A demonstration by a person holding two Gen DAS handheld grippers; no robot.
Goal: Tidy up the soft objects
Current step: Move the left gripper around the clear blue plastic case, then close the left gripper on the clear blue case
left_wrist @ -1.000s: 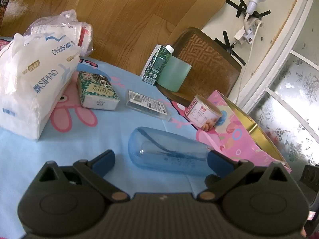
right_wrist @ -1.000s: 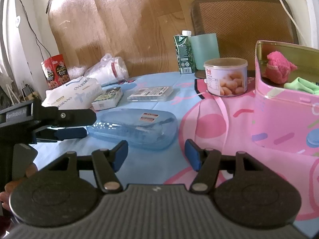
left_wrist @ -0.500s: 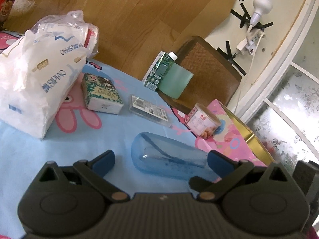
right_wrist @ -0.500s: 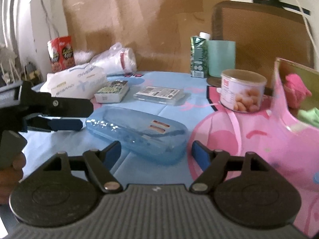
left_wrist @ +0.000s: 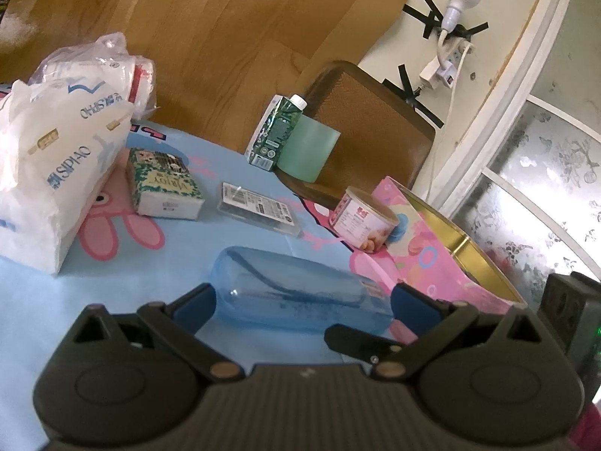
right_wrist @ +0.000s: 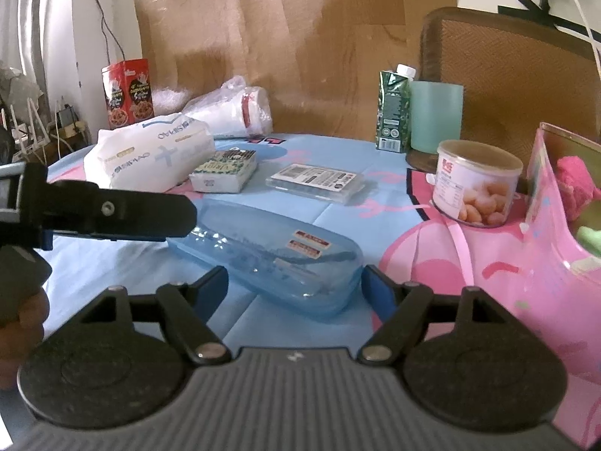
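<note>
A pink tin box (left_wrist: 435, 278) stands at the right of the table; in the right wrist view (right_wrist: 544, 248) it holds a pink soft cloth (right_wrist: 574, 184) and a green soft cloth (right_wrist: 589, 235). A translucent blue case (left_wrist: 296, 293) lies in front of both grippers, also shown in the right wrist view (right_wrist: 270, 251). My left gripper (left_wrist: 302, 306) is open with its fingers either side of the case's near side. My right gripper (right_wrist: 295, 287) is open and empty at the case's near end. A white tissue pack (left_wrist: 56, 154) and a small green tissue pack (left_wrist: 161, 184) lie at the left.
A peanut can (right_wrist: 477, 184), a flat clear box (right_wrist: 315, 182), a green carton (right_wrist: 392, 112) and a green cup (right_wrist: 435, 116) stand behind the case. A bag of white cups (right_wrist: 233, 112) and a red tin (right_wrist: 127, 92) are at the back left. A wicker chair (right_wrist: 507, 75) stands behind.
Both grippers have moved closer to the blue case, which now sits between their fingers. The left gripper reaches further into the right wrist view. Nothing on the table has moved.
</note>
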